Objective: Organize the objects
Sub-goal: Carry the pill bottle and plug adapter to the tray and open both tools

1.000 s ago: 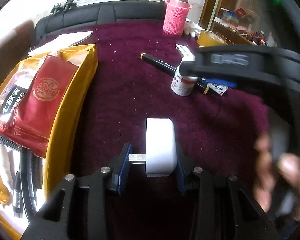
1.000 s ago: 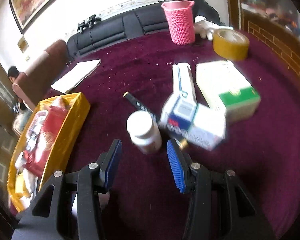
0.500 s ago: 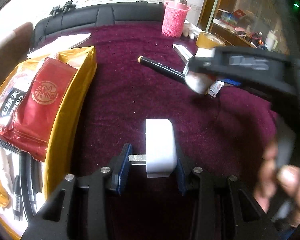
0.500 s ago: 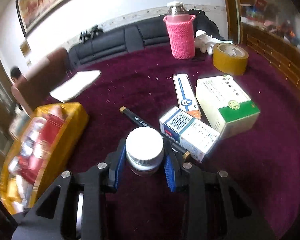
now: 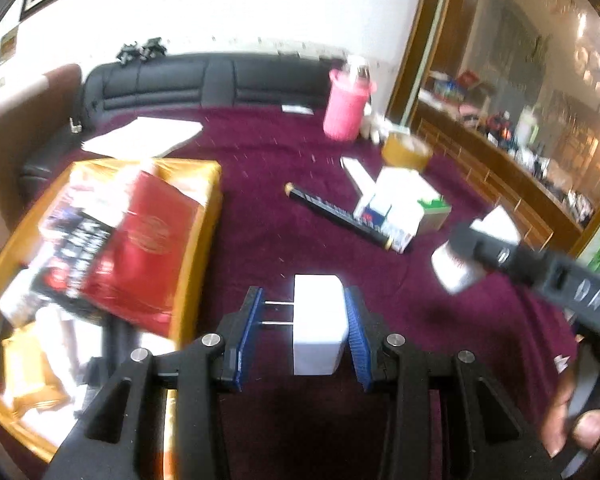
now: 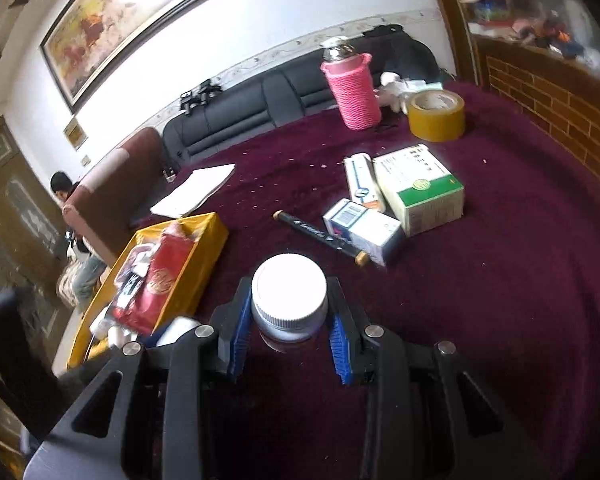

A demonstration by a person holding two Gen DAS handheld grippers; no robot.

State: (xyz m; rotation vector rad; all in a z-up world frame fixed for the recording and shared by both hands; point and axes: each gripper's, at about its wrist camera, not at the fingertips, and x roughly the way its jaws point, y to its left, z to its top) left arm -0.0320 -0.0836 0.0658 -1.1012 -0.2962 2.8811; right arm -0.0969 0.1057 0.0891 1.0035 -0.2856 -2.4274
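My left gripper [image 5: 304,320] is shut on a white plug adapter [image 5: 318,324], its two metal prongs against the left pad, held above the maroon tablecloth [image 5: 268,240]. My right gripper [image 6: 288,320] is shut on a white-capped pill bottle [image 6: 289,296], lifted off the cloth; the bottle also shows in the left wrist view [image 5: 456,268]. A yellow box [image 5: 204,200] full of packets, with a red packet [image 5: 140,240] on top, sits to the left; it also shows in the right wrist view [image 6: 204,248].
On the cloth lie a black marker [image 6: 320,238], a blue-white medicine box [image 6: 364,230], a green-white box [image 6: 420,188], a toothpaste box [image 6: 360,180], a yellow tape roll [image 6: 436,116], a pink-sleeved flask [image 6: 354,88] and papers [image 6: 196,192]. A black sofa stands behind.
My right gripper closed on the pill bottle and lifted it off the cloth, up and toward me. My left gripper rose with the plug adapter still held.
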